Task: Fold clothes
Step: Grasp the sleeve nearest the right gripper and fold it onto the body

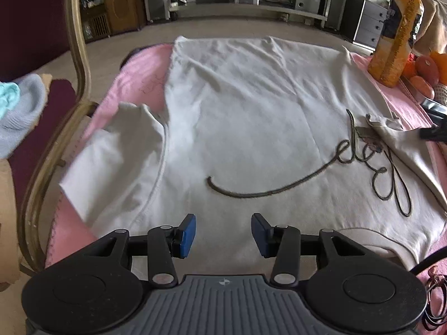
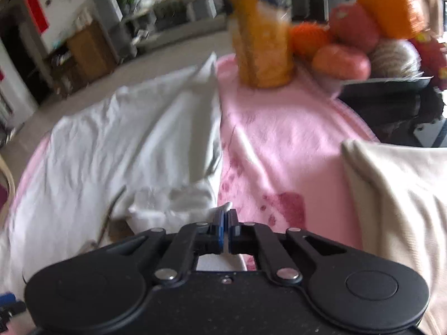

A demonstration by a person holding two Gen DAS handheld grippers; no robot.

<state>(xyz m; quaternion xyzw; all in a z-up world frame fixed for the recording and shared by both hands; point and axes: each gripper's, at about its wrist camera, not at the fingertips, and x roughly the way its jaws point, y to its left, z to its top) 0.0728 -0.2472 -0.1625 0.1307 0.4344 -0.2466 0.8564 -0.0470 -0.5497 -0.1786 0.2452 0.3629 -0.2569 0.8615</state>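
Blue-padded left gripper (image 1: pixel 223 236), fingers spread and empty, hovers above the collar end of a white cotton T-shirt with dark cursive lettering (image 1: pixel 251 128), spread on a pink towel (image 2: pixel 285 145). Right gripper (image 2: pixel 225 230) is clenched on the shirt's sleeve edge, near an orange juice bottle (image 2: pixel 262 39).

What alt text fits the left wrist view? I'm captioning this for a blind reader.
A white T-shirt with looping dark script lies spread on a pink blanket, the open left gripper poised above its near edge. An orange juice bottle and fruit stand at the far right.
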